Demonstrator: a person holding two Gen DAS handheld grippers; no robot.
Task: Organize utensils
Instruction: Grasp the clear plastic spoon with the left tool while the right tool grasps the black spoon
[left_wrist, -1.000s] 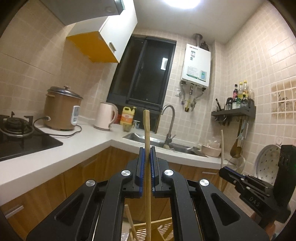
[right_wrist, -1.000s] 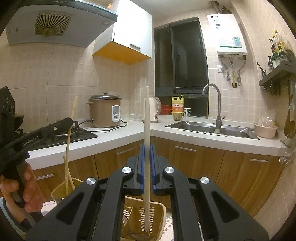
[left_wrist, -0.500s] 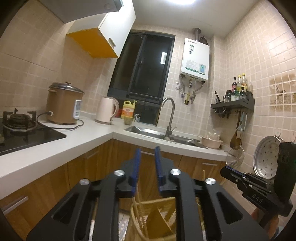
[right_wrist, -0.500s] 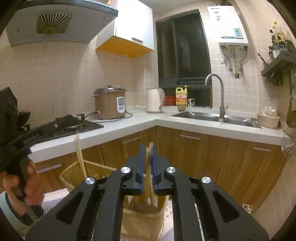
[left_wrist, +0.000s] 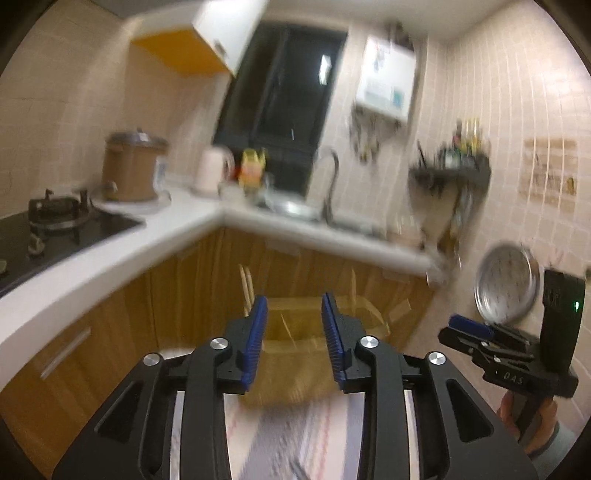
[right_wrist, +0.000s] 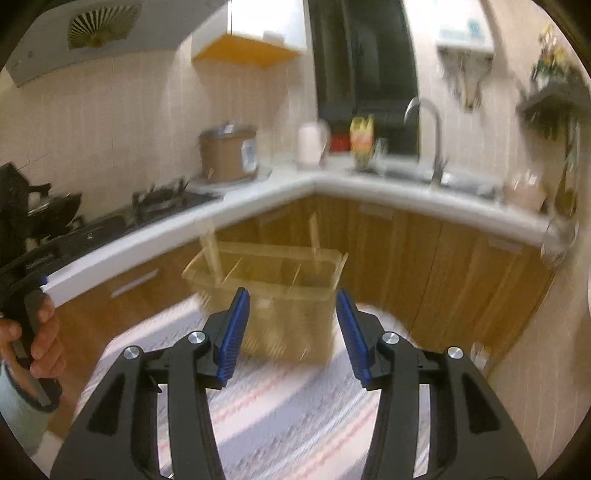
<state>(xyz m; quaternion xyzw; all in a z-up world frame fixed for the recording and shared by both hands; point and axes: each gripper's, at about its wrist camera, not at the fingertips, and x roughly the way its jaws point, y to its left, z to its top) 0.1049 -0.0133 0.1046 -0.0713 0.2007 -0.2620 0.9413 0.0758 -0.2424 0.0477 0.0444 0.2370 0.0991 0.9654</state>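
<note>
Left gripper (left_wrist: 291, 325): jaws spread wide, nothing held.
Utensil basket (right_wrist: 266, 291): yellowish, divided, standing on the striped mat (right_wrist: 280, 413) before the cabinets. Wooden sticks (right_wrist: 212, 254) stand upright in its compartments; the picture is too blurred to count them.
Right gripper (right_wrist: 291, 325): jaws wide apart, empty.
Risk: the basket looks light and top-heavy; a careless brush from either gripper could tip it and spill the sticks.
</note>
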